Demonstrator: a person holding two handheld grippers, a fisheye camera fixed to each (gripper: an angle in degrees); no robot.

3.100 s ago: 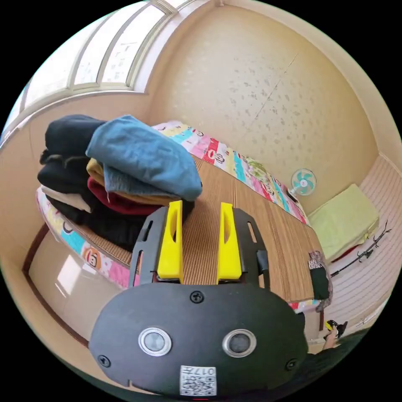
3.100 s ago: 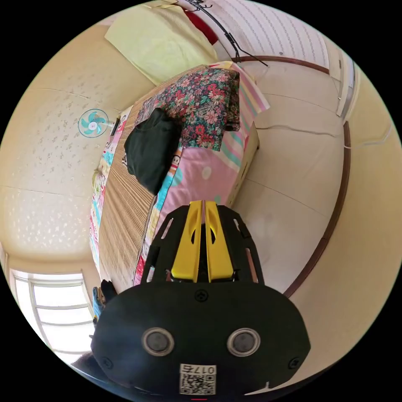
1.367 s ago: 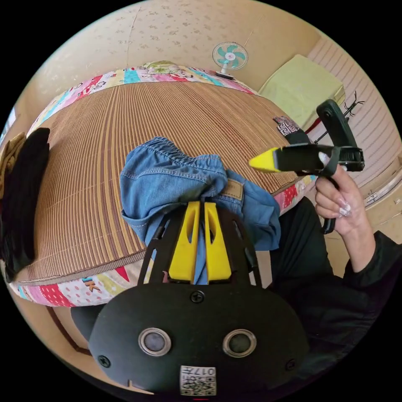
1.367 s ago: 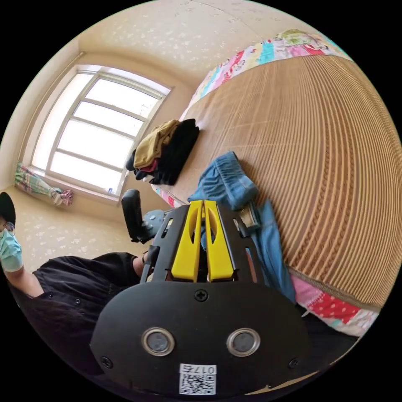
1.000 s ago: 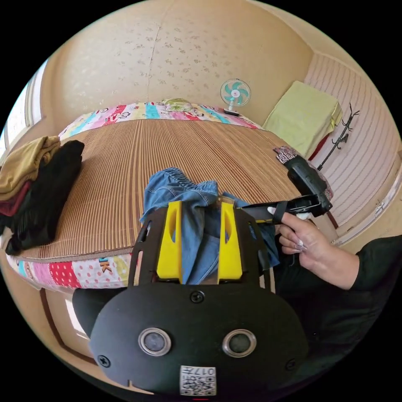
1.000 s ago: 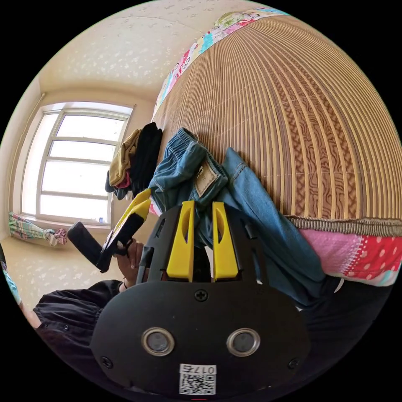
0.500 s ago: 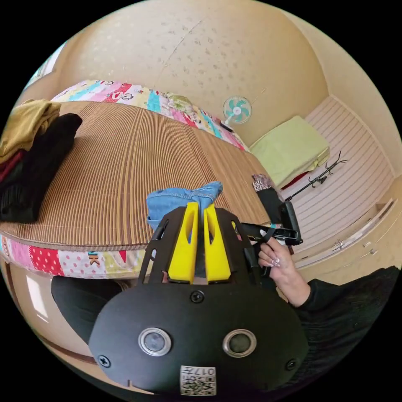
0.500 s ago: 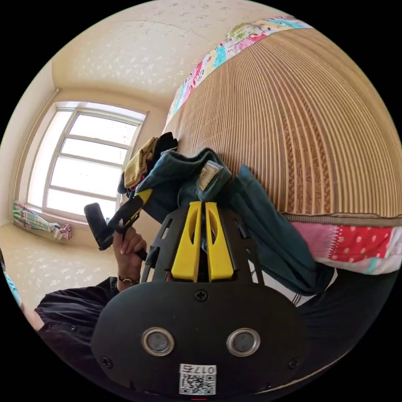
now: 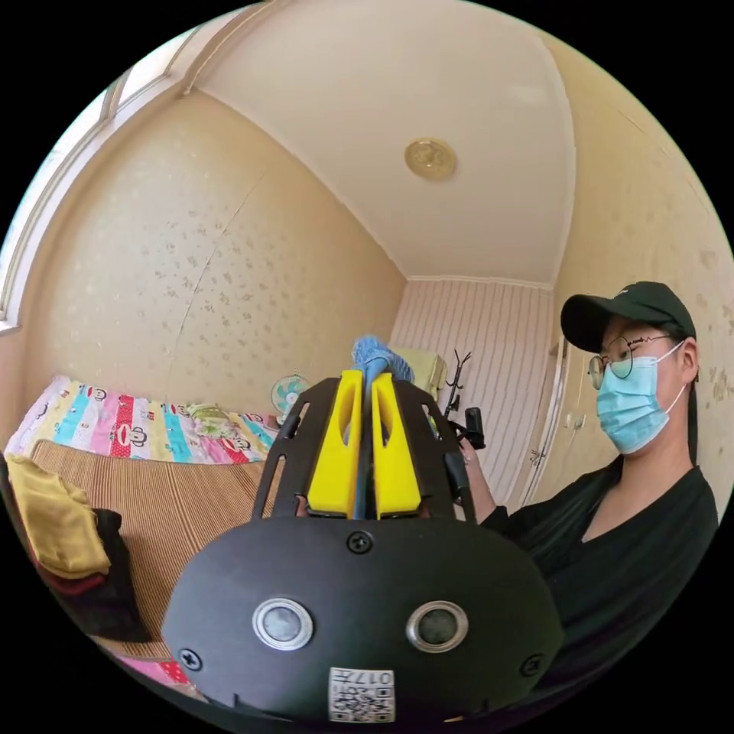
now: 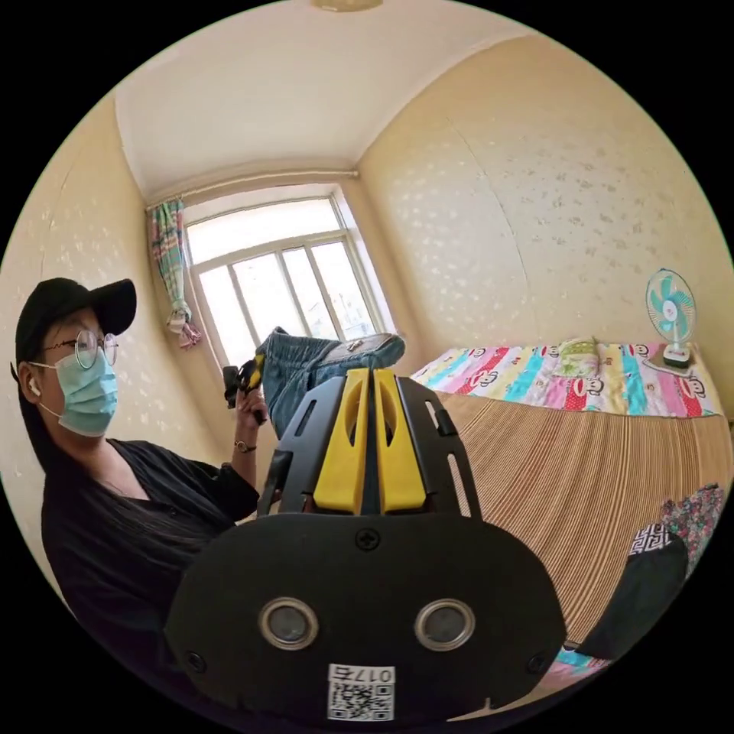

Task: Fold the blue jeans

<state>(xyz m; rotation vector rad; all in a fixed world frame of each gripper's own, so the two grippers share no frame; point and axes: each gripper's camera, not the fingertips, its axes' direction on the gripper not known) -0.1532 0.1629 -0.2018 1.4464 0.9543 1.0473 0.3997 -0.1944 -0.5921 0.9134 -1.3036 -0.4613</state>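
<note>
Blue jeans [image 10: 306, 367]: one pair, held raised.
Grippers: two, the left gripper [image 9: 365, 382] and the right gripper [image 10: 372, 380].
Persons: one [image 9: 634, 497].
Beds: one [image 10: 566, 459].
Fans: one [image 10: 669, 310], by the bed's far edge.
Clothes piles: one [image 9: 57, 535], at the bed's left edge, left gripper view.
Dark garments: one [image 10: 638, 585], at the bed's near right corner, right gripper view.
Windows: one [image 10: 267, 267].
Ceiling lamps: one [image 9: 430, 158].
</note>
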